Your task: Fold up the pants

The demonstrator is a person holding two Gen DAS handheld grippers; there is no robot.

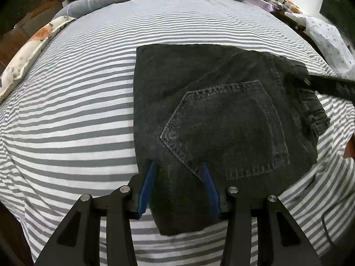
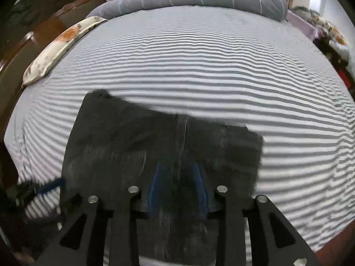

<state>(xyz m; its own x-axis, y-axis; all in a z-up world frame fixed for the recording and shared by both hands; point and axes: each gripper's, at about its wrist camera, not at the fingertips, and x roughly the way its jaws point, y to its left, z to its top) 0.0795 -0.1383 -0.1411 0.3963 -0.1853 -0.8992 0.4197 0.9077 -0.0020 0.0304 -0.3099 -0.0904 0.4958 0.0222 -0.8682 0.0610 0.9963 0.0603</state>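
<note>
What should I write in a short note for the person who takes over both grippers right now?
Left gripper: open, fingers apart over the near edge of the pants, holding nothing.
Right gripper: the view is blurred; fingers look apart over the pants, but I cannot tell its state.
Pants: dark denim, lying on the striped bed sheet as a compact rectangle, back pocket facing up.
Done: the pants look already folded.
Left: probably one last fold or smoothing.
</note>
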